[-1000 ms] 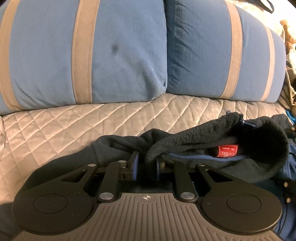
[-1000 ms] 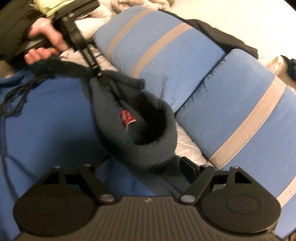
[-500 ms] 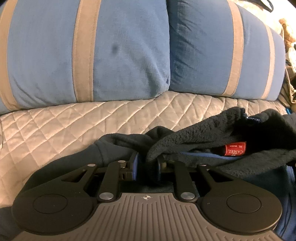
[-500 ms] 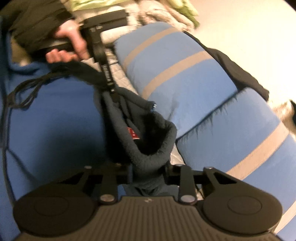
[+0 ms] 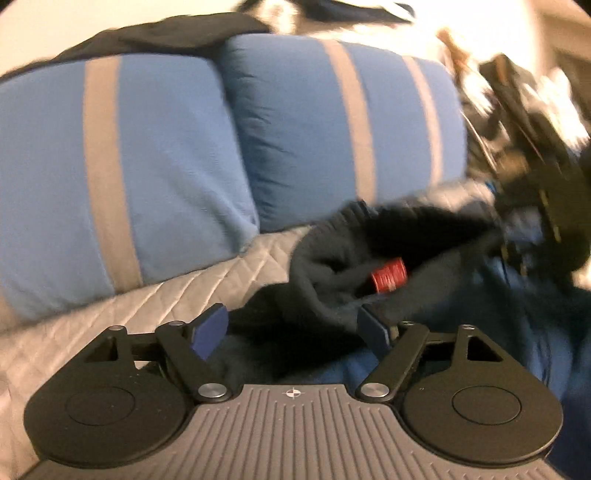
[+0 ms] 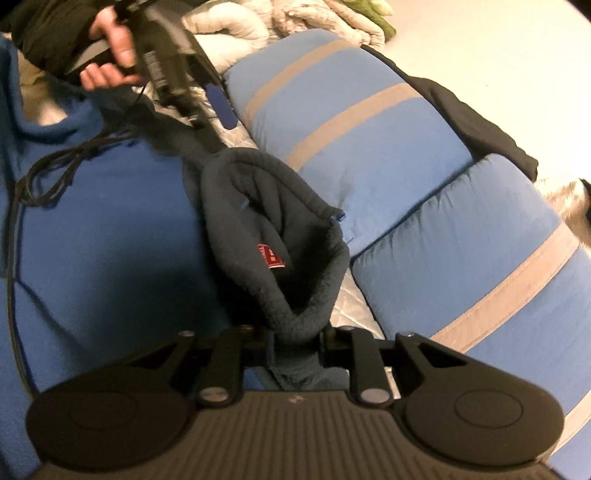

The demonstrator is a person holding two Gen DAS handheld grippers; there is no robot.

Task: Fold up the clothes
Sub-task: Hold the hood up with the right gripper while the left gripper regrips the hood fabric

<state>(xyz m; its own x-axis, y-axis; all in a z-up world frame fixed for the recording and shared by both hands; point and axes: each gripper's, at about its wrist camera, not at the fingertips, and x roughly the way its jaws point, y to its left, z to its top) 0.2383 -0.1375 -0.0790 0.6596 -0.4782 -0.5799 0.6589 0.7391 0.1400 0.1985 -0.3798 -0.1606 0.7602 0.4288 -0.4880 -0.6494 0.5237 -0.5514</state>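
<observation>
A blue jacket (image 6: 96, 236) with a dark fleece collar (image 6: 295, 258) and a red label (image 6: 271, 256) lies on the sofa. My right gripper (image 6: 295, 345) is shut on the near end of the collar. My left gripper (image 5: 291, 326) is open, its jaws spread wide just short of the collar (image 5: 332, 266) and its label (image 5: 388, 275), holding nothing. It also shows in the right wrist view (image 6: 210, 107), in a hand at the collar's far end.
Two blue back cushions with grey stripes (image 5: 155, 155) (image 6: 369, 122) stand behind a quilted grey seat cover (image 5: 110, 317). A dark garment (image 6: 476, 118) hangs over the cushion tops. Pale bedding (image 6: 310, 18) is piled behind.
My left gripper has opened, let go of the collar and swung back and to the left. My right gripper closed on the collar's other end and holds it.
</observation>
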